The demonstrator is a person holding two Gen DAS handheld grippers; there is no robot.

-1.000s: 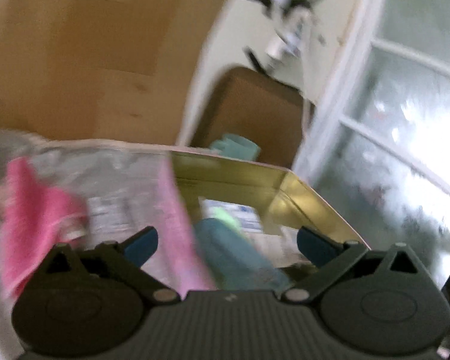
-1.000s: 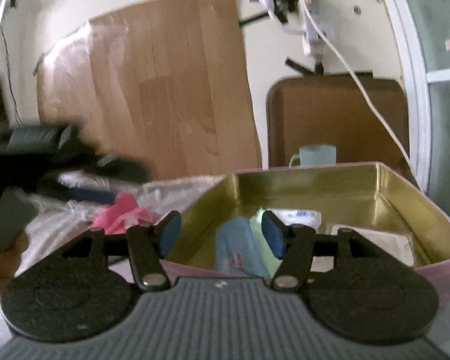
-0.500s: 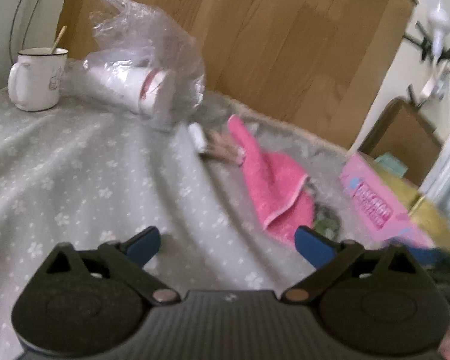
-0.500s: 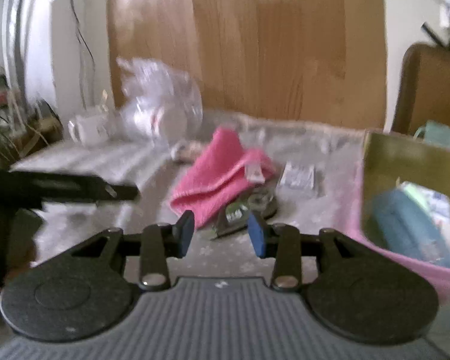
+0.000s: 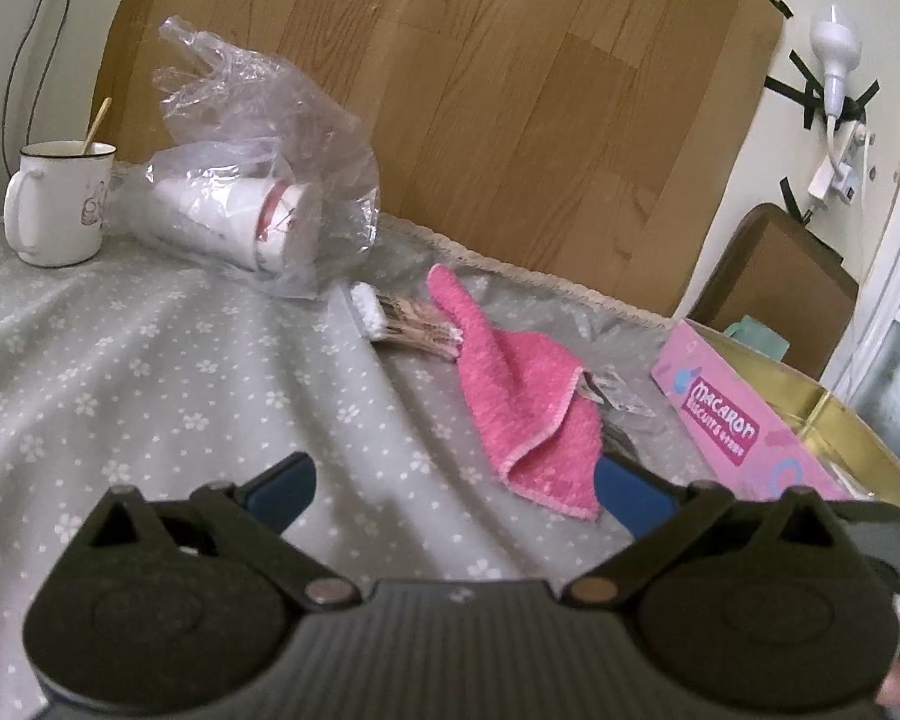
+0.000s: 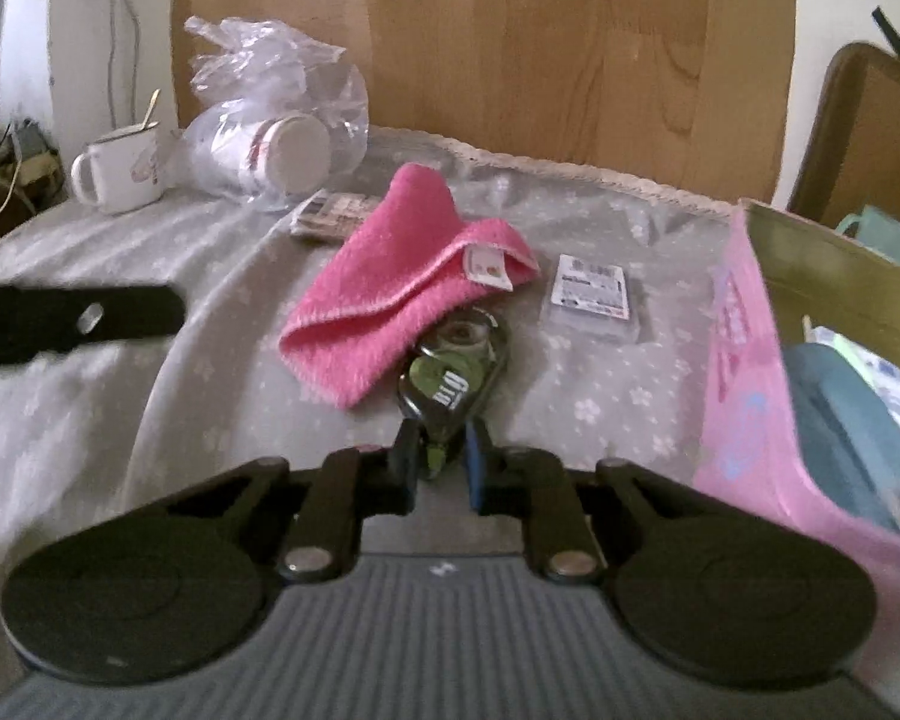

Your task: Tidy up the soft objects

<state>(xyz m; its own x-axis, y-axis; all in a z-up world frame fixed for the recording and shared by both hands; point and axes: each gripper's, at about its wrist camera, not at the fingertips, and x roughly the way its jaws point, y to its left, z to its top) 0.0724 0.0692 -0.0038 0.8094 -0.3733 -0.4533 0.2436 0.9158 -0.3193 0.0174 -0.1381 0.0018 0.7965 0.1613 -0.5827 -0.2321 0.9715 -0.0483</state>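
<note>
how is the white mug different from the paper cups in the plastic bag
The white mug stands upright on the tablecloth; the paper cups lie on their side. The mug is bare and has a handle and a stick in it; the cups have no visible handle and sit wrapped in a clear plastic bag. Both are mostly white and rest at the far left of the table.

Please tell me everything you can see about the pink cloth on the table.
The pink fluffy terry cloth lies loosely folded on the grey flowered tablecloth, one corner raised toward the wooden board. It has a paler stitched edge and a small white label. Its near edge touches the green tape dispenser. In the left view it overlaps a bundle of wooden sticks. No gripper touches it.
</note>
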